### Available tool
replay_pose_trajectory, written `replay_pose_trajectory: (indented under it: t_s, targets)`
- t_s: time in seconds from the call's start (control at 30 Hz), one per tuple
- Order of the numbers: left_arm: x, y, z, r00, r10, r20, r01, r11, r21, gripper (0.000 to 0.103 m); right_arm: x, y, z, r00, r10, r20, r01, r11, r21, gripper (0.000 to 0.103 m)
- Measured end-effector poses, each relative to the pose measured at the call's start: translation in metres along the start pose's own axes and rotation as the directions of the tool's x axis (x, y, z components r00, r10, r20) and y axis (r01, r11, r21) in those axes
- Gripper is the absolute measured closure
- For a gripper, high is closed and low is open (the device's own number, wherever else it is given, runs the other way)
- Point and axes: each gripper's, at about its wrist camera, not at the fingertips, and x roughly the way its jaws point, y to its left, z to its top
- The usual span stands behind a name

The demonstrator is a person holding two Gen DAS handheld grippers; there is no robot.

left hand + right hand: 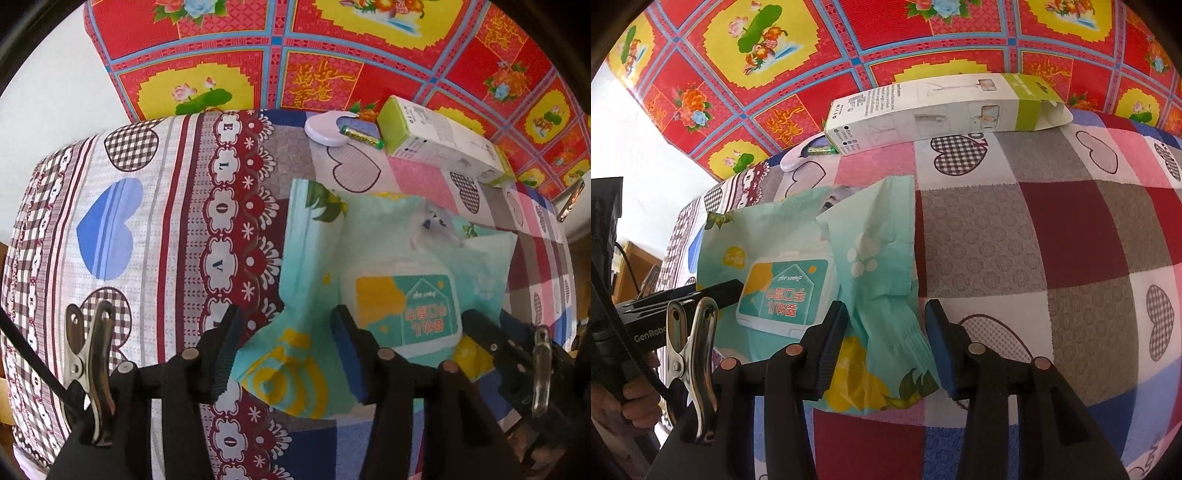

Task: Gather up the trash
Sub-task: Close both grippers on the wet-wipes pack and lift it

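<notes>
- Lying under everything, a patchwork bedsheet (1034, 236) with hearts and squares, covering a bed, with a red and yellow flowered cloth (849, 40) hanging behind it.
- Hovering low over the sheet, left gripper (284, 347), jaws spread wide and gripping nothing, with the near corner of the wet wipes pack (369, 266) lying between the two fingers.
- Showing blue pads on the insides of the left fingers (347, 343).
- Hovering beside it, right gripper (886, 343), jaws spread wide too and gripping nothing, sitting on either side of the pack's crumpled right edge.
- Looking like touching the pack with the left-hand pad, though hard to tell for sure.
- Poking in from the left side of the right wrist view, one black finger of the left gripper, reaching just over the pack's white label (783, 291).
- Lying flat on the sheet, the teal and yellow pack, wrinkled and partly squashed, with its white label facing up.
- Resting farther back near the bed's far edge, a long white and green box (439, 144), lying on its side.
- Lying just beside the box's end, a small green battery (360, 136), touching a round white lid (325, 129).
- Sitting well apart from both grippers, the box, battery and lid.
- Clipped onto each gripper's left side, a shiny metal clip (690, 354).
</notes>
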Motion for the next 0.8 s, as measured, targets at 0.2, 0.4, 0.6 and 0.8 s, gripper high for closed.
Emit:
replay_pose_trajectory:
  t_s: [0.2, 0.4, 0.6, 0.8]
  targets:
    - [-0.005, 0.000, -0.007, 1.000, -0.020, 0.013, 0.020, 1.000, 0.002, 0.061, 0.002, 0.003, 0.000, 1.000, -0.005, 0.005, 0.005, 1.000, -0.011, 0.065]
    - [-0.012, 0.004, -0.011, 0.999, -0.038, 0.021, 0.037, 0.999, 0.025, 0.074, 0.002, 0.004, -0.002, 1.000, 0.005, 0.018, -0.005, 1.000, 0.004, 0.068]
    - [-0.031, 0.005, -0.013, 0.998, -0.043, 0.043, 0.041, 0.997, 0.059, 0.080, -0.005, 0.015, -0.009, 0.999, 0.016, 0.034, -0.016, 1.000, 0.020, 0.069]
    - [-0.053, 0.012, -0.018, 0.996, -0.051, 0.070, 0.046, 0.997, 0.066, 0.080, -0.019, 0.025, -0.016, 0.997, 0.024, 0.073, -0.025, 0.999, 0.024, 0.069]
